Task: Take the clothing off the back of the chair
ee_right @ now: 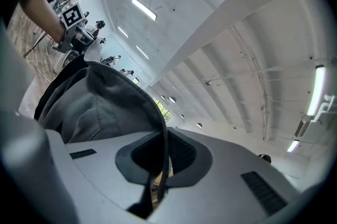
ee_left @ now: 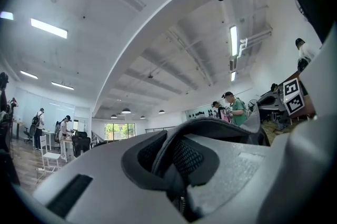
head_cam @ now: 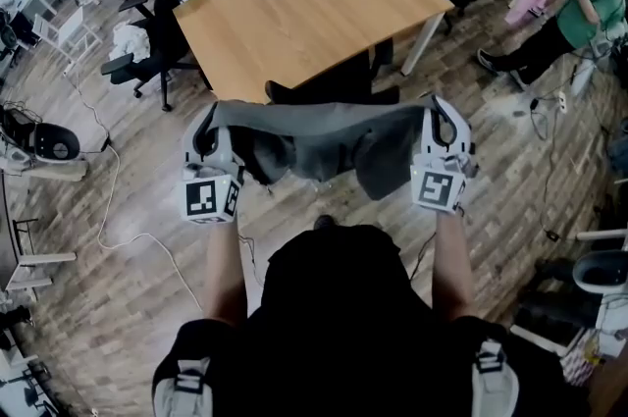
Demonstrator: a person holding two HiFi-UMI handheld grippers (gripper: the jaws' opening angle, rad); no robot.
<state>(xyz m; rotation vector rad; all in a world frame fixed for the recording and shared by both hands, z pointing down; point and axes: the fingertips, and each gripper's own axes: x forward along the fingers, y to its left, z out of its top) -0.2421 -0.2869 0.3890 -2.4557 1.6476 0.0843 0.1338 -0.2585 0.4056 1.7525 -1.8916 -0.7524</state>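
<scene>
The person wears a black top (head_cam: 339,307) that leaves the forearms bare. Pale grey shoulder straps (head_cam: 186,384) with black buckles sit at its left and right. The left gripper (head_cam: 208,132) and right gripper (head_cam: 444,119) have white-grey shells with dark, mesh-textured pads (ee_left: 187,157). Each carries a white cube (head_cam: 209,197) printed with black square markers.

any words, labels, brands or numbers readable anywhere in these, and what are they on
No readable text in any view.
The cubes on the left gripper and the right gripper: black-and-white square patterns only, no letters or numbers.
The grey garment held between them: no print or label showing.
Background people and furniture: too small to show any writing.
</scene>
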